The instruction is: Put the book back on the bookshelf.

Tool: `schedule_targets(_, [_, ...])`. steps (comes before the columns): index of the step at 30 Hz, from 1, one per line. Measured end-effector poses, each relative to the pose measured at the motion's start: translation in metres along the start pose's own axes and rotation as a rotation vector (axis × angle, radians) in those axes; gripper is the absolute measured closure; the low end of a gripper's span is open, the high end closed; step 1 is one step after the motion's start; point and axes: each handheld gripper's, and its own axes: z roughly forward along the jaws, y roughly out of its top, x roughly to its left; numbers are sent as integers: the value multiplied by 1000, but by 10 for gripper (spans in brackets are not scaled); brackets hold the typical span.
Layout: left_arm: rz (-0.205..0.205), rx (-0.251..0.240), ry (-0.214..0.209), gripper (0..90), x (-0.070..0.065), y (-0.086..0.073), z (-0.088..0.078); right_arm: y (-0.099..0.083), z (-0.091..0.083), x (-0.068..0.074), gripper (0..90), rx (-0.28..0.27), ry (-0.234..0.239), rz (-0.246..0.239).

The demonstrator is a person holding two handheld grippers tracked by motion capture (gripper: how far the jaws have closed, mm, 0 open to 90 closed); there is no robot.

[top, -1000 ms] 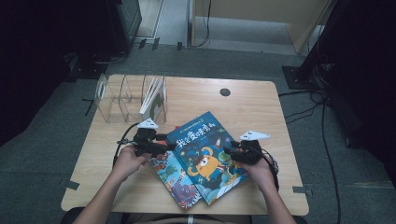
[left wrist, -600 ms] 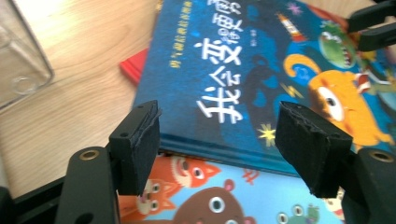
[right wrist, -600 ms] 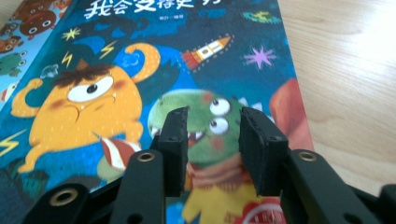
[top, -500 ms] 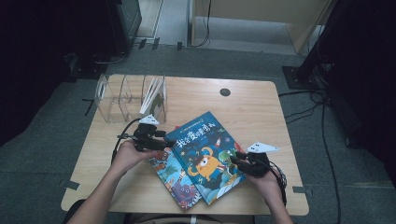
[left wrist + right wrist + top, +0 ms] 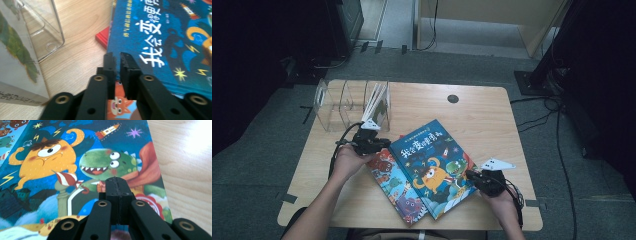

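The blue monster picture book lies flat on a second picture book mid-desk. Left claw has just been closing on the blue book's top-left edge; right claw has just been closing, pressed fully together, nothing visibly between, over its lower-right corner. Lifting and filing into the clear rack seems left.

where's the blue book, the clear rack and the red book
blue book (image 5: 429,162), high view, middle of its cover
clear rack (image 5: 332,102), high view, its left wall
red book (image 5: 103,39), left gripper view, its corner
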Motion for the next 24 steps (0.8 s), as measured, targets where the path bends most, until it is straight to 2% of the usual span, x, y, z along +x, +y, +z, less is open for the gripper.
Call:
schedule_targets(2, [-16, 5, -2, 870, 4, 0, 3, -3, -3, 1, 900, -2, 6, 10])
schedule_targets(3, [-37, 14, -20, 873, 6, 0, 5, -5, -5, 2, 900, -1, 6, 5])
schedule_targets(6, [-58, 37, -20, 882, 10, -1, 11, -10, -10, 7, 900, 0, -4, -13])
schedule_targets(9, [-42, 27, 8, 882, 11, 0, 12, -14, -13, 9, 900, -3, -10, -20])
schedule_targets(12, [-31, 23, 18, 877, 11, 1, 13, -16, -15, 7, 900, -10, -15, -14])
schedule_targets(15, [-31, 38, 16, 878, 12, 1, 16, -18, -18, 4, 900, -10, -24, -6])
schedule_targets(24, [-26, 31, 25, 879, 12, 0, 18, -24, -25, 2, 900, -12, -39, 10])
